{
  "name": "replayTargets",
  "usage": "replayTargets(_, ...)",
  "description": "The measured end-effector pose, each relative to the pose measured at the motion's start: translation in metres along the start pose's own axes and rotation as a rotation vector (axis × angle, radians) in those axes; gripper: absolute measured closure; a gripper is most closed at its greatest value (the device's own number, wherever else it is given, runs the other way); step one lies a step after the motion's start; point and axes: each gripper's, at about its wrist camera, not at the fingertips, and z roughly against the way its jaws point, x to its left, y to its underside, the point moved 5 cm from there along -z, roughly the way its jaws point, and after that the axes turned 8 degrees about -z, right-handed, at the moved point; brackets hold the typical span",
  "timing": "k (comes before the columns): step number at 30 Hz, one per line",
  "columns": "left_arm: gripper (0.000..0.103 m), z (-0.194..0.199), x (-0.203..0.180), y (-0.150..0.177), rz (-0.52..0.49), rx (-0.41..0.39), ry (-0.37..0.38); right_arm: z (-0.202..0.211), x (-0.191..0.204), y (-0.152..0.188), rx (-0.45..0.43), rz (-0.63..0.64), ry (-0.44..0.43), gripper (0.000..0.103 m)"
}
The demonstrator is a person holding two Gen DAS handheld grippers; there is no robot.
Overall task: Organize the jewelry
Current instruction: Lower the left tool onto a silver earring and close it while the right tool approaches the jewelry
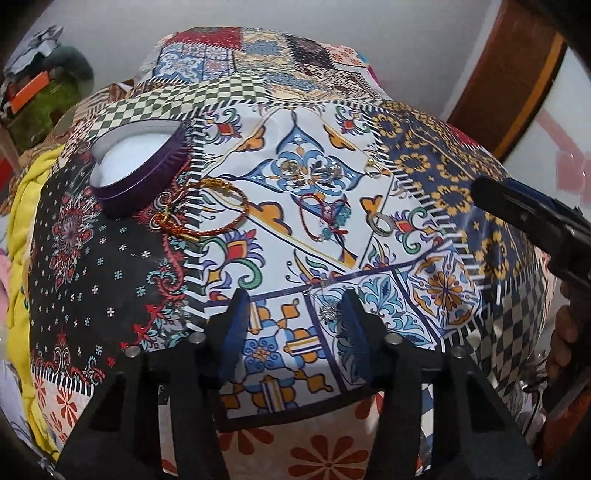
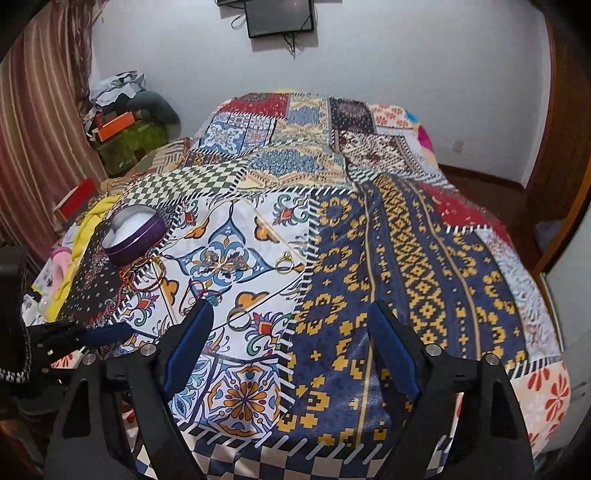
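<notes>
An open purple heart-shaped tin (image 1: 136, 173) (image 2: 135, 232) with a white lining sits on the patchwork bedspread (image 1: 443, 177). Beside it lie red and gold bangles (image 1: 207, 210) (image 2: 144, 280). A red cord bracelet (image 1: 325, 218) (image 2: 201, 291), a silver ring (image 1: 382, 223) (image 2: 238, 319), a gold ring (image 1: 373, 168) (image 2: 284, 262) and small silver pieces (image 1: 291, 168) are spread further right. A thin silver chain (image 1: 325, 308) lies just inside the right finger of my left gripper (image 1: 294, 297), which is open and low over the cloth. My right gripper (image 2: 291, 308) is open and empty, right of the jewelry.
A yellow blanket (image 1: 26, 229) bunches at the bed's left edge, with boxes and clutter (image 2: 125, 125) beyond it. A striped curtain (image 2: 33, 129) hangs on the left and a wooden door frame (image 1: 517, 81) stands on the right. A dark screen (image 2: 280, 16) is on the wall.
</notes>
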Motion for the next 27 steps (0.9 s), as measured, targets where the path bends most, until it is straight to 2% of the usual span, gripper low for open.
replayTargets(2,0.070,-0.001,-0.003,0.000,-0.009,0.005,0.020,-0.002,0.001,0.002,0.010,-0.005,-0.013,0.022)
replayTargets(4,0.076,-0.002,-0.005,0.001,-0.017,0.007,0.036,-0.002,0.002,0.003,0.012,0.002,-0.018,0.023)
replayTargets(11,0.094,-0.004,-0.007,0.001,-0.027,0.008,0.044,-0.013,0.013,0.009,0.070,0.033,-0.062,0.041)
replayTargets(13,0.094,-0.004,-0.005,0.002,-0.019,0.004,0.053,-0.019,0.015,0.010,0.090,0.041,-0.073,0.046)
replayTargets(15,0.094,-0.003,-0.004,0.001,-0.015,0.002,0.057,-0.024,0.018,0.011,0.118,0.045,-0.091,0.055)
replayTargets(18,0.094,-0.003,-0.003,0.000,-0.014,-0.004,0.051,-0.033,0.021,0.011,0.145,0.040,-0.112,0.060)
replayTargets(25,0.094,0.005,0.011,-0.012,0.014,-0.047,0.028,-0.052,0.029,0.016,0.197,0.057,-0.119,0.066)
replayTargets(27,0.094,0.008,0.013,-0.015,0.016,-0.063,0.021,-0.059,0.032,0.019,0.225,0.068,-0.121,0.071)
